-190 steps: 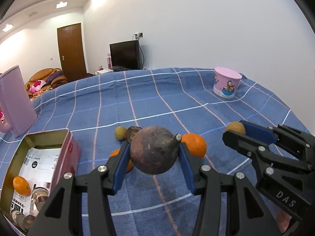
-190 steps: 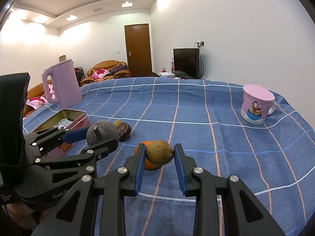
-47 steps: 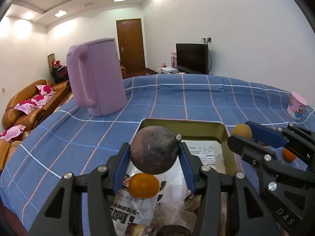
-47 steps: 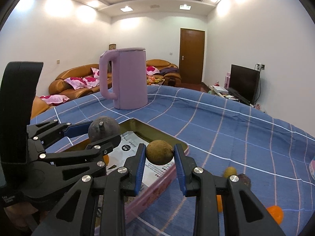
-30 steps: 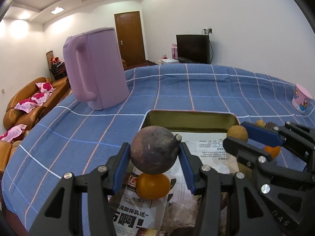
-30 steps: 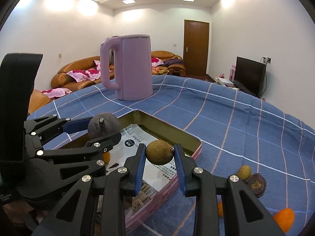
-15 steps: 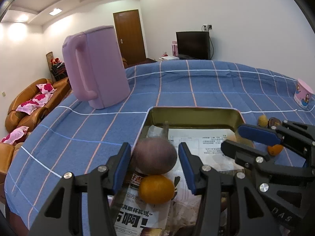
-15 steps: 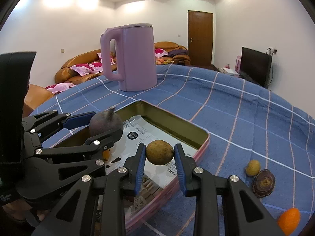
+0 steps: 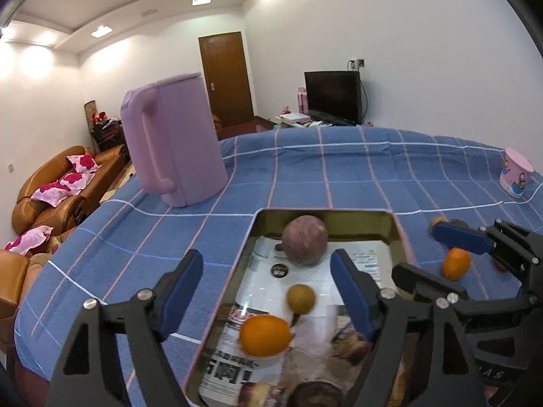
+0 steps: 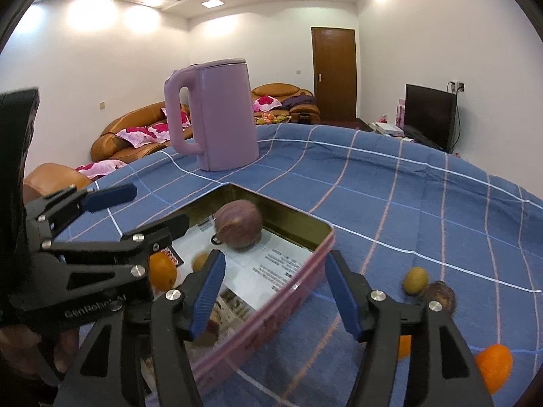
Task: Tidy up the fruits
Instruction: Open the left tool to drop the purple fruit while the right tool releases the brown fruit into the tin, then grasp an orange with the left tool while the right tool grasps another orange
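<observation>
Blue checked cloth (image 9: 339, 176) covers our worktop. Our left gripper (image 9: 266, 286) has just been opening and stands released over the tin (image 9: 398, 237), nothing between its jaws; the purple fruit (image 9: 304, 245) lies by the tin's far wall. Our right gripper (image 10: 275, 291) has also just been opening and hangs empty over the tin's pink side; the small brown fruit (image 9: 300, 298) lies in the tin beside an orange (image 9: 264, 335). Beyond stands a kettle (image 9: 173, 146). More fruit (image 10: 415, 279) lies loose right of the tin.
</observation>
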`<state>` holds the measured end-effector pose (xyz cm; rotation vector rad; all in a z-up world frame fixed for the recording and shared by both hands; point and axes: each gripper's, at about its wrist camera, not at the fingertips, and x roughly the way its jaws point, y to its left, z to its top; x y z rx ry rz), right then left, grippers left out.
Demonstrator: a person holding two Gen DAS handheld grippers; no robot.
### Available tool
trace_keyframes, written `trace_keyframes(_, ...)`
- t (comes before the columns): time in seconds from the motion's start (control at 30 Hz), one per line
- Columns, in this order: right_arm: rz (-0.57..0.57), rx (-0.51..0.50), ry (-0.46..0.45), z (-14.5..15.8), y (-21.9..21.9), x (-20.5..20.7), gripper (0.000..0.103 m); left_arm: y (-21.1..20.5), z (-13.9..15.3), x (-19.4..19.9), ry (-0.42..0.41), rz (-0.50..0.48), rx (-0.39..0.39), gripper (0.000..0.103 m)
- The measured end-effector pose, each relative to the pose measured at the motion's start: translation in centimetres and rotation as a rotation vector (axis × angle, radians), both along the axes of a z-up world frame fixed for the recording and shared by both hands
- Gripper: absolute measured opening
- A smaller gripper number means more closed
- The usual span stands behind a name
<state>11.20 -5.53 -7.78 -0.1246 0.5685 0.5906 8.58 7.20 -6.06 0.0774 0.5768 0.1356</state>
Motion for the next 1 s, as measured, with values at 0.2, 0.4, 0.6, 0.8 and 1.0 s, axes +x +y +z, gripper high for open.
trace_keyframes(0.2,-0.063,-0.040,-0.025,0.3,-3.3,-1.6,0.063,-2.7,0.8,-0.6,-0.022,-0.044,-0.001,0.082)
trace_keyframes(0.4,-0.230,-0.072,-0.009,0.3,-9.8,-2.5,0.063,-6.2,0.8,-0.8,-0.018,-0.108,0.006,0.082)
trace_keyframes(0.6,-0.409,-0.075,0.037,-0.2,-15.3,-1.5,0.063,-9.7,0.4,-0.6,0.006,-0.170,0.014,0.082)
trace_keyframes(0.8,-0.415,-0.071,0.070,-0.6,-16.2,-1.0,0.063,-12.8,-0.3,0.1,0.035,-0.213,0.040,0.082)
trace_keyframes(1.0,-0.386,-0.091,0.122,-1.2,-15.9,-0.2,0.063,-14.6,-1.3,1.4,0.079,-0.254,0.036,0.082)
